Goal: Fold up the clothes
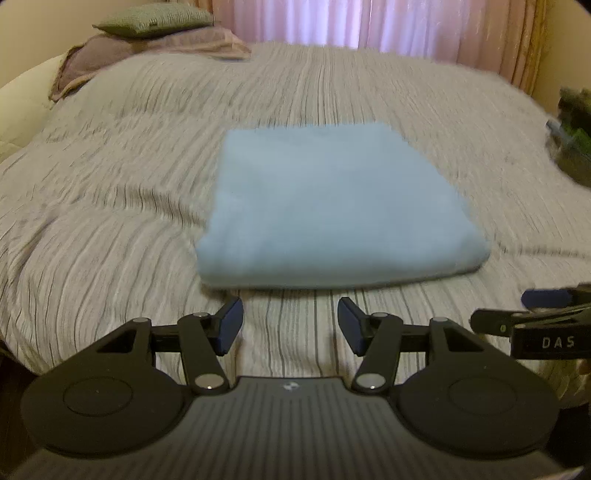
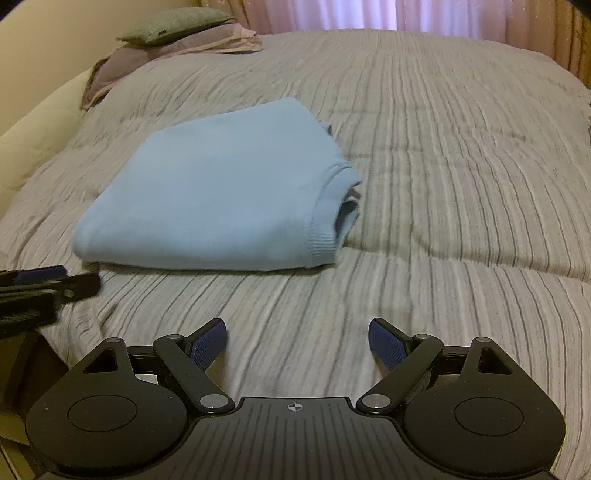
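A light blue sweater (image 1: 332,206) lies folded into a flat rectangle on the striped grey bedspread (image 1: 110,206). In the right wrist view the sweater (image 2: 214,188) shows its ribbed hem at the right edge. My left gripper (image 1: 291,325) is open and empty, just short of the sweater's near edge. My right gripper (image 2: 297,343) is open and empty, nearer than the sweater and to its right. The right gripper also shows at the right edge of the left wrist view (image 1: 543,314), and the left gripper at the left edge of the right wrist view (image 2: 48,284).
Pillows (image 1: 147,33) are stacked at the far left head of the bed. Pink curtains (image 1: 369,22) hang behind the bed. A dark green object (image 1: 572,136) sits at the right edge. A cream headboard (image 2: 37,122) runs along the left.
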`<control>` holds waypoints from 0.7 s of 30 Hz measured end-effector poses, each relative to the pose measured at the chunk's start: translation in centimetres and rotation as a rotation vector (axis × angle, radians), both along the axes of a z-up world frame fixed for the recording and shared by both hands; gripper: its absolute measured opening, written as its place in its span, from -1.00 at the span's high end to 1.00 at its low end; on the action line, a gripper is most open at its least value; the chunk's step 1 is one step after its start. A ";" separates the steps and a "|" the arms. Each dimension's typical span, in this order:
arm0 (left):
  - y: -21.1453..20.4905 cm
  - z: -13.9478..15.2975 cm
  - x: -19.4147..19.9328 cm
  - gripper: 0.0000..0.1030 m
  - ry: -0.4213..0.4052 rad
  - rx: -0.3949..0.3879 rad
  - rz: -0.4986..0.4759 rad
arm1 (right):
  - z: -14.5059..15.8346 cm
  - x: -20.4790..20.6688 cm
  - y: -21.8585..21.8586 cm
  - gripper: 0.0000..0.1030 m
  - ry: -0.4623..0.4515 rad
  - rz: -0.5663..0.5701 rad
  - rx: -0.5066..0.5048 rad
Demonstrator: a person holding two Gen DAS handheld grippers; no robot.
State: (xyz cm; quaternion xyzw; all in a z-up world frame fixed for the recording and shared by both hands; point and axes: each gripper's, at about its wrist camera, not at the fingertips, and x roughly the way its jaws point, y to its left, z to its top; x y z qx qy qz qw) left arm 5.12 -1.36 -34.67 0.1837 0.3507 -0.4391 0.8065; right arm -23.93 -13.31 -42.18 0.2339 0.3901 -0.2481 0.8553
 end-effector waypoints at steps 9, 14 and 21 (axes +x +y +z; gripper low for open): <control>2.7 2.5 8.5 -0.05 0.129 -0.225 0.073 | -0.2 -3.9 -6.5 -0.69 -0.256 -0.096 0.168; 1.4 0.7 13.5 -0.12 0.301 -0.300 0.069 | -0.9 -3.5 -10.3 -0.69 -0.373 -0.095 0.282; -2.2 -3.2 19.0 -0.17 0.493 -0.343 0.051 | -2.6 0.3 -15.8 -0.69 -0.486 -0.101 0.426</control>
